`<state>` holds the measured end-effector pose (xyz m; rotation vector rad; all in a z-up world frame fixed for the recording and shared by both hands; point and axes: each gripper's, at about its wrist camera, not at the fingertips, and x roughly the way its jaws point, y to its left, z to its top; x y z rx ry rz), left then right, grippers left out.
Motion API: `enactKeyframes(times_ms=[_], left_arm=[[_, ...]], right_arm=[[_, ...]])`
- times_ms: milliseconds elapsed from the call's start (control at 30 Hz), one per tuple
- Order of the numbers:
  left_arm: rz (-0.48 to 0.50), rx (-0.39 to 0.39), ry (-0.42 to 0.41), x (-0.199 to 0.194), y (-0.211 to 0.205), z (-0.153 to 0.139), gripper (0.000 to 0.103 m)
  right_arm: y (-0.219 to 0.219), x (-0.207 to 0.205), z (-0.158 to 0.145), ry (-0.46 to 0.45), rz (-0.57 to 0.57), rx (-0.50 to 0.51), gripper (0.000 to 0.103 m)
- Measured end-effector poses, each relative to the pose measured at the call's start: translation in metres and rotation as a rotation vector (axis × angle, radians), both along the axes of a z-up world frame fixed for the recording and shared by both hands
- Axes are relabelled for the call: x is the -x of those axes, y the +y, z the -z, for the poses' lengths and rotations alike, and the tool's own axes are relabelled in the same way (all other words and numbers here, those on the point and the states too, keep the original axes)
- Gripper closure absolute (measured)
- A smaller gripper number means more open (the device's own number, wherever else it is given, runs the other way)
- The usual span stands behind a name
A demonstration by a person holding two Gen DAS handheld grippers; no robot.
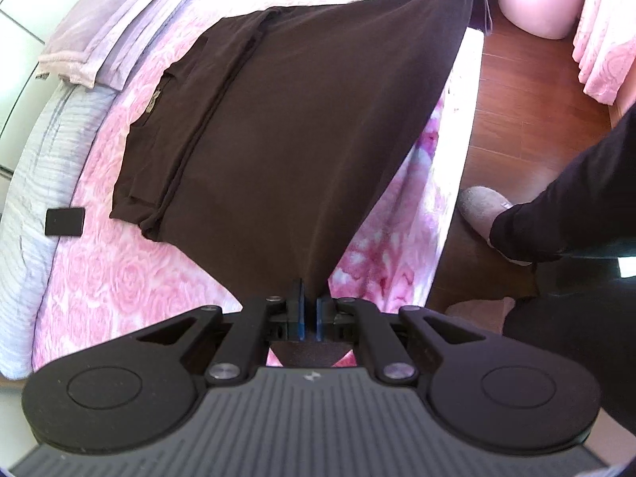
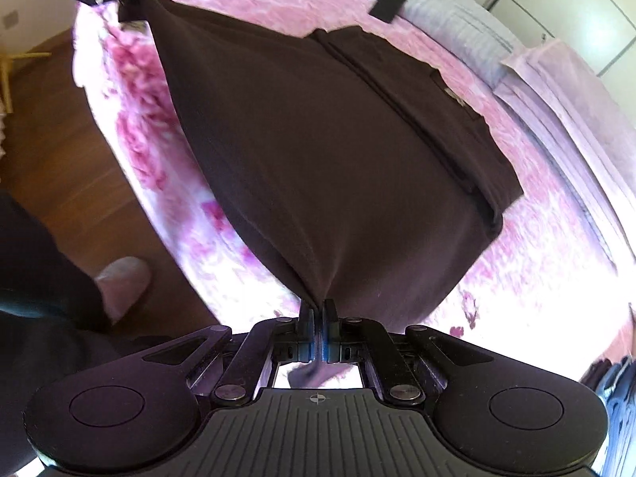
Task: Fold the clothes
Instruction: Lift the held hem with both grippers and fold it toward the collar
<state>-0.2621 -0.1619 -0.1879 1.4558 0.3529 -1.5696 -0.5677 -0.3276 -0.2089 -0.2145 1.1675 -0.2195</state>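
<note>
On the pink rose-patterned bedspread [image 1: 131,274], near the bed's edge: one dark brown garment [image 1: 302,127], part flat, part lifted. Far portion lying on the cover with a lengthwise doubled edge and a seam ridge running along it (small label visible on the flat layer). Near portion raised off the bed and stretched taut between two corners.

Left gripper [image 1: 310,310] pinched tight on one near corner, cloth bunched between the blue pads and a tuft showing behind them. Right gripper [image 2: 318,326] likewise clamped on the other near corner, fabric gathered to a point at the fingertips. Each tool visible at the top of the other's view, confirming the span.

Progress, as a judgement: a lengthwise fold apparently in place; a crosswise fold in hand, near edge held up and not laid down. Remaining: bringing the held edge onto the flat part, aligning, smoothing. Whether further folds are needed cannot be settled from this.

Surroundings: folded pale blankets [image 1: 99,31] and a small black rectangular item [image 1: 64,221] farther up the bed, well apart from the garment; wooden floor [image 1: 528,91] and a slippered foot [image 1: 483,208] beside the bed.
</note>
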Motion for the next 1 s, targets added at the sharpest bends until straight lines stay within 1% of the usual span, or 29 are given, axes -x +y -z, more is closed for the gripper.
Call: enactKeyframes(times_ms=[133,233,267,333,467,533,567,633,733,833,900,1000], left_arm=[[-0.063,-0.002,0.011,-0.003,-0.016,-0.017,0.100],[-0.119,0.027,0.031,-0.017,-0.044,-0.034,0.100],[-0.134,0.041,0.041,-0.028,-0.058,-0.039,0.100],[-0.161,0.069,0.062,-0.051,-0.088,-0.049,0.100],[-0.216,0.125,0.104,-0.097,-0.148,-0.068,0.100],[-0.235,0.147,0.120,-0.124,-0.180,-0.073,0.100],[-0.240,0.153,0.129,-0.141,-0.198,-0.072,0.100],[-0.244,0.124,0.171,-0.171,-0.235,-0.059,0.100],[-0.249,0.076,0.237,-0.217,-0.291,-0.040,0.099],[-0.269,0.023,0.267,-0.249,-0.335,-0.009,0.099],[-0.282,-0.007,0.266,-0.264,-0.357,0.015,0.099],[-0.324,-0.035,0.278,-0.285,-0.379,0.044,0.099]], right_arm=[[-0.021,-0.004,-0.029,-0.010,-0.050,-0.012,0.102],[-0.051,-0.014,-0.053,-0.028,-0.072,0.007,0.102],[-0.063,-0.019,-0.062,-0.035,-0.078,0.017,0.102],[-0.094,-0.037,-0.080,-0.044,-0.108,0.052,0.102],[-0.159,-0.085,-0.107,-0.063,-0.134,0.109,0.102],[-0.191,-0.117,-0.113,-0.056,-0.153,0.149,0.102],[-0.207,-0.131,-0.114,-0.048,-0.158,0.155,0.102],[-0.239,-0.164,-0.109,-0.019,-0.178,0.187,0.102],[-0.284,-0.209,-0.094,0.023,-0.172,0.176,0.102],[-0.334,-0.248,-0.069,0.052,-0.160,0.128,0.102],[-0.366,-0.272,-0.049,0.067,-0.137,0.076,0.102],[-0.397,-0.297,-0.025,0.071,-0.118,0.035,0.102]])
